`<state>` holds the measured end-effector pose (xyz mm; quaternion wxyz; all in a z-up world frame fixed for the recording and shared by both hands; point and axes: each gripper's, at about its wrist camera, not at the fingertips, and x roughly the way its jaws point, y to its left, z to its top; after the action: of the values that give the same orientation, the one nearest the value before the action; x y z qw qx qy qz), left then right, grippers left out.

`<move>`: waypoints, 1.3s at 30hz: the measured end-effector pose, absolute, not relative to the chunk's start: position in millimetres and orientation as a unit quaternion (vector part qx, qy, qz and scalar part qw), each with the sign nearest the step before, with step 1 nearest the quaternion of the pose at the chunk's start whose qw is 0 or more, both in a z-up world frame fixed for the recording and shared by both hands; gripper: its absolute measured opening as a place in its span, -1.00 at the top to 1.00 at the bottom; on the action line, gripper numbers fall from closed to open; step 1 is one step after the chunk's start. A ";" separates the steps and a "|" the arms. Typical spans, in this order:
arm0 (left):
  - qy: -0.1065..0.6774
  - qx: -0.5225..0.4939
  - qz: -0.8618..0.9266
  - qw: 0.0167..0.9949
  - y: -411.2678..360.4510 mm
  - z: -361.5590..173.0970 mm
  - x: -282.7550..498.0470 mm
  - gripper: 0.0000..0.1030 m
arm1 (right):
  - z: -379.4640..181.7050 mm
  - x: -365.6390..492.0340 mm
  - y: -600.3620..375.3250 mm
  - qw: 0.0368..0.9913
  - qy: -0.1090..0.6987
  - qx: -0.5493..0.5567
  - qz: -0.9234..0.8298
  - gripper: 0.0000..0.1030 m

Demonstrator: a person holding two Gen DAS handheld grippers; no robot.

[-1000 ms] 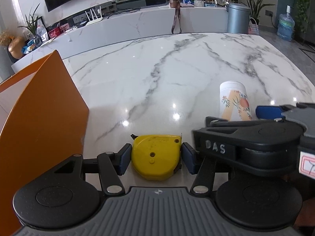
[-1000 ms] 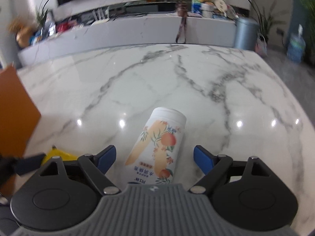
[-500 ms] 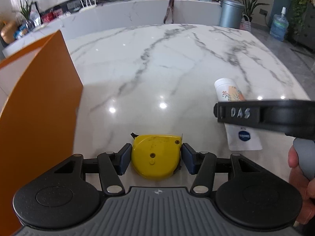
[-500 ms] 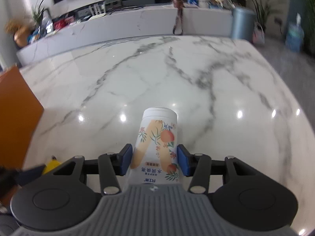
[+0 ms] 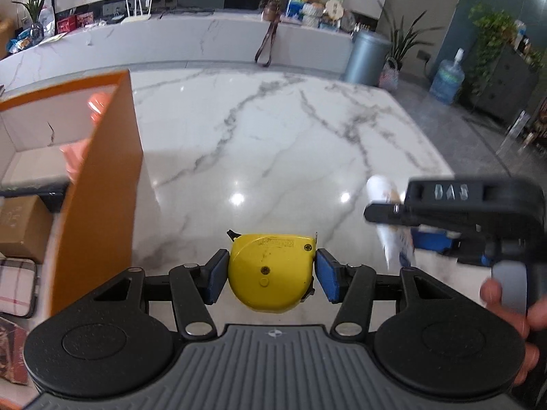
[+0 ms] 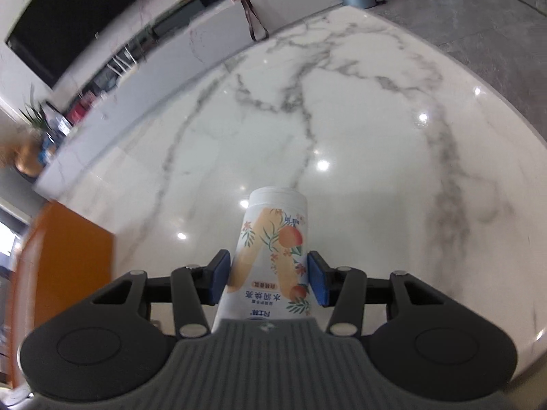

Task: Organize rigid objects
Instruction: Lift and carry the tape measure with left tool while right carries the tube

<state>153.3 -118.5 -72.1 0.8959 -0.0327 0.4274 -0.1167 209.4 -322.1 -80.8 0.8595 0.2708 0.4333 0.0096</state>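
Both pickups look done and the carry to the orange box [image 5: 102,184] is in hand. The left tongs [image 5: 271,271] grip the yellow tape measure [image 5: 271,271] clear of the marble tabletop [image 5: 273,143]; the right tongs [image 6: 266,278], whose jaws have just been closing, clamp the white floral bottle [image 6: 273,249]. Next, each needs lifting over the box wall and releasing inside. The box's contents are blurred and cut off, and the bottle's base is hidden.

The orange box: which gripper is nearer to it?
Left. The left gripper, holding the tape measure, is beside the orange box; the right gripper is farther off.
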 end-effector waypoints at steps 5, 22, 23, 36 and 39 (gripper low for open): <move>0.396 -0.053 -0.126 0.908 -102.1 -42.6 139.4 -0.21 | -67.6 172.4 -311.6 0.855 0.432 0.288 0.024 0.03; 0.341 -0.113 -0.080 0.930 19.6 9.8 113.4 -0.21 | 25.8 135.8 -201.2 0.873 0.390 0.247 0.157 0.03; 0.342 -0.109 -0.077 0.930 25.9 10.1 115.6 -0.21 | 28.7 137.0 -192.6 0.873 0.391 0.240 0.167 0.03; 0.398 -0.039 -0.103 0.911 81.6 -7.2 147.8 -0.22 | 30.7 197.7 -108.6 0.849 0.463 0.132 0.217 0.03; 0.409 -0.022 -0.106 0.906 90.5 -13.6 155.4 -0.22 | 23.0 214.7 -90.6 0.835 0.498 0.098 0.213 0.03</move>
<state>155.4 90.5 -13.6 0.9059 -0.0215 0.4094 -0.1059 214.7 -90.6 23.0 0.8352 0.0982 0.4976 0.2127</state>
